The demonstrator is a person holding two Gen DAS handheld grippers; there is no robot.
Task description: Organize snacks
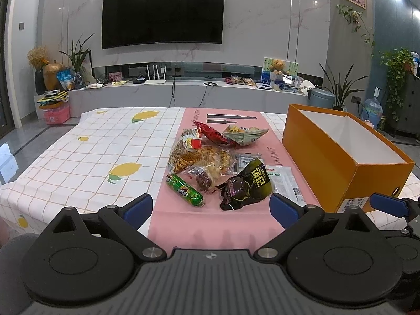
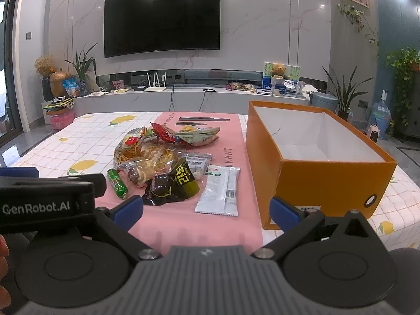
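Beside the orange box (image 2: pixel 323 181), on its left, the pile of snacks (image 1: pixel 210 162) lies on the pink cloth (image 1: pixel 181 220). Left gripper (image 1: pixel 211 207) and right gripper (image 2: pixel 207 210) both gape wide, holding nothing.

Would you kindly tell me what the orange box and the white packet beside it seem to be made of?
The orange box looks like matte cardboard, with flat stiff walls and a white lining. The white packet seems glossy plastic film, with crimped ends and slight wrinkles.

Left gripper body (image 2: pixel 44 204): "GenRobot.AI" in white. Pink runner (image 2: pixel 228 155): "...URANT" (start cut off). Snack packet print illegible.
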